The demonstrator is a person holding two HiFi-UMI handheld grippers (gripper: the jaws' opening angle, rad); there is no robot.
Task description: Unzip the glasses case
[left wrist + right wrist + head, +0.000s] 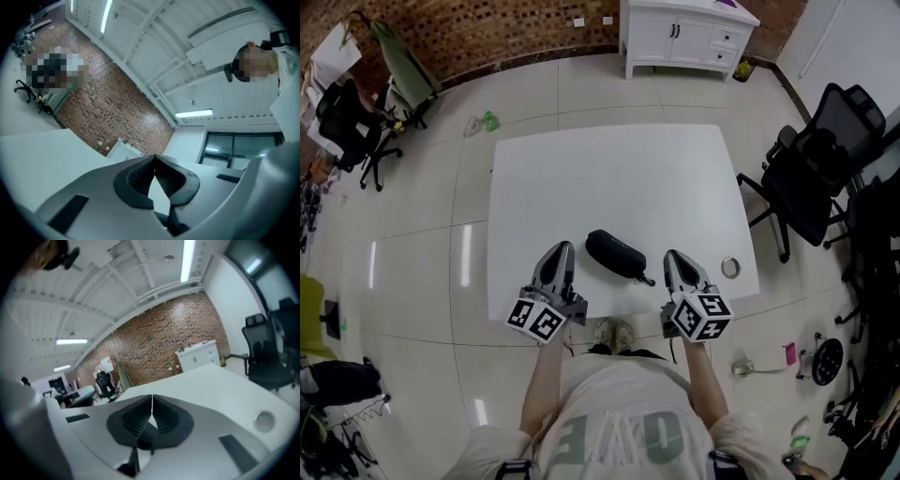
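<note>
A black oblong glasses case (615, 253) lies on the white table (609, 178) near its front edge, slanted, with a small zip pull at its right end. My left gripper (560, 249) rests at the front edge just left of the case, its jaws shut with nothing between them. My right gripper (673, 256) rests to the right of the case, shut and empty too. Neither touches the case. In the left gripper view the gripper (154, 167) tilts up toward ceiling and brick wall; in the right gripper view the gripper (152, 407) faces over the table. The case shows in neither.
A small silver ring-shaped object (730, 267) (264, 420) lies near the table's right front corner. Black office chairs (817, 159) stand right of the table, another chair (356, 122) at the far left. A white cabinet (686, 36) stands against the brick wall.
</note>
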